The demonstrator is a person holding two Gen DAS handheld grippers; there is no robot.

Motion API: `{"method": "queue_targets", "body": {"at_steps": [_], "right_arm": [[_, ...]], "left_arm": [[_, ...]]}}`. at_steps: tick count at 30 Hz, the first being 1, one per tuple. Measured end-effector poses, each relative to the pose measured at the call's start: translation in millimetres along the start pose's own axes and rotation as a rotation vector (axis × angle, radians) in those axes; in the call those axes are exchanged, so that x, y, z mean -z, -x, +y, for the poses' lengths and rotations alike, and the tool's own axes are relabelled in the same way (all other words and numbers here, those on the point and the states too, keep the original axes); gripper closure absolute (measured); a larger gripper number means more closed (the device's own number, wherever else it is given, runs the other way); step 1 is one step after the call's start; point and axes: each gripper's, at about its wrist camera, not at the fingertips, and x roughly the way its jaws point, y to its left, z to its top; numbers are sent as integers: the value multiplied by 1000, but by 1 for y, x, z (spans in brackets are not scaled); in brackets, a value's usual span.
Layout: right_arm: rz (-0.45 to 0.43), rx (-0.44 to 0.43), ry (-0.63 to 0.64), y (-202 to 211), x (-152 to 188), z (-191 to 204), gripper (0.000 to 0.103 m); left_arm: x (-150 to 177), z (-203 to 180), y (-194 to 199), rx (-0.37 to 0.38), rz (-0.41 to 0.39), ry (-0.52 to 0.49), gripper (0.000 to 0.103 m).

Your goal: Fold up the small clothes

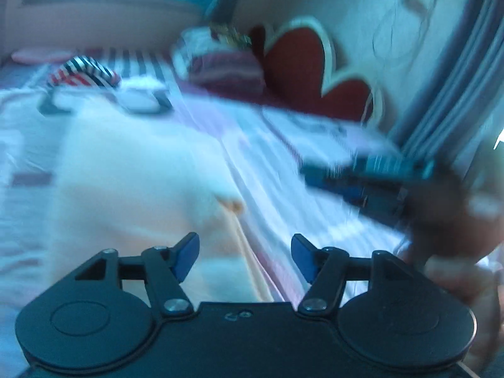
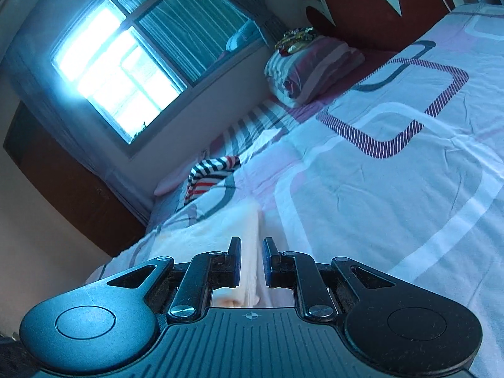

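Observation:
A cream garment [image 1: 135,173] lies flat on the patterned bed sheet [image 1: 283,189], with a small orange mark at its near right edge. My left gripper [image 1: 244,253] hovers over that edge, open, with nothing between its blue pads. This view is blurred. To the right of the garment, a hand holds my right gripper [image 1: 305,174] low over the sheet. In the right wrist view the right gripper [image 2: 252,261] has its jaws close together, and a strip of the cream garment [image 2: 204,230] fills the narrow gap and pokes out behind the pads.
A striped red, white and navy garment [image 2: 211,170] sits further up the bed near the wall. A folded quilt [image 2: 312,69] lies by the red heart-shaped headboard [image 2: 362,9]. A window [image 2: 119,72] and a dark cabinet stand beyond the bed. Bare sheet [image 2: 378,189] stretches right.

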Motion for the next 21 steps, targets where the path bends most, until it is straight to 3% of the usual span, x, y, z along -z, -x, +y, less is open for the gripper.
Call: {"method": "queue_targets", "body": {"at_steps": [2,3,5,9,14,18,21], "right_arm": [[27,-17,10,-10,4,4,85],[43,-19,15,-16,7,7,68],[55,-42,36,-26,13,14,50],[108,-24,89,-46,22,26,50],[169,12,121,-80,23,25,50],[163,37,221,-103,17,33,50],[167,39,220,-119,11,29,50]], "left_arm": [[-11,26,16,-49,-64,43,40],[-19,39,17,-87,-84,61,40],[-28,67,14,-153,-88,96,40],[-41,100,1,-226,-62,130,40],[-29,115,-5,-251,-8,114,37],[-26,122,2,-240,-44,146,39],[-38,123,1,-191,-74,128,40]]}}
